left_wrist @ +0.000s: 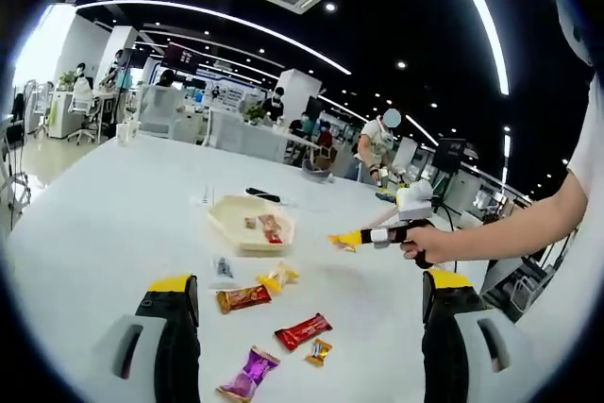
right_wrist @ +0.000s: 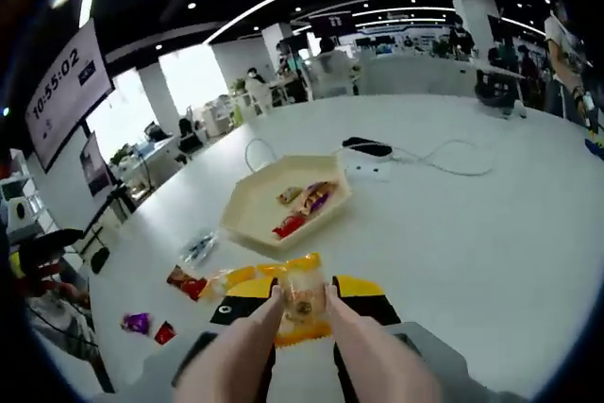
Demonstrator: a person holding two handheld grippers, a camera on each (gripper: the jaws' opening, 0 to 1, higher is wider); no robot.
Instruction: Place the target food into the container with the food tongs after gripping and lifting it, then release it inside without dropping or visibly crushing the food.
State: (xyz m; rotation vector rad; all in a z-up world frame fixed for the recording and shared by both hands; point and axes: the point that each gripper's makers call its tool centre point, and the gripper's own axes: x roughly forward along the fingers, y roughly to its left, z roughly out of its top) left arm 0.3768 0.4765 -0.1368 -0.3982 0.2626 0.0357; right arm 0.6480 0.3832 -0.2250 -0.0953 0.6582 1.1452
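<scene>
Starting at my left: my left gripper (left_wrist: 302, 327) hangs over the white table (left_wrist: 104, 224) with its jaws standing wide apart and nothing between them, parked low and out of the way so the other hand has room. Below it the loose sweets are scattered: a purple wrapper (left_wrist: 249, 374), a red wrapper (left_wrist: 303, 331), a small gold one (left_wrist: 319, 351), a brown-red bar (left_wrist: 243, 298) and a yellow packet (left_wrist: 278, 277). A little further on sits the cream hexagonal tray (left_wrist: 226, 219), already holding a few wrapped pieces, so that reads as the container.

Moving right, there is my right gripper (left_wrist: 354, 239), held up off the table by my hand (left_wrist: 429, 243) and pointed towards the tray. In the right gripper view, its tong tips (right_wrist: 304, 313) are pinched together on a yellow-wrapped snack (right_wrist: 302, 301), the wrapper puffed rather than flattened, so I judge the squeeze gentle enough. The snack is in the air, near the tray (right_wrist: 247, 209) but short of it. I reckon the carry is mid-way: next comes reaching over the rim, lowering, then easing the tips apart
</scene>
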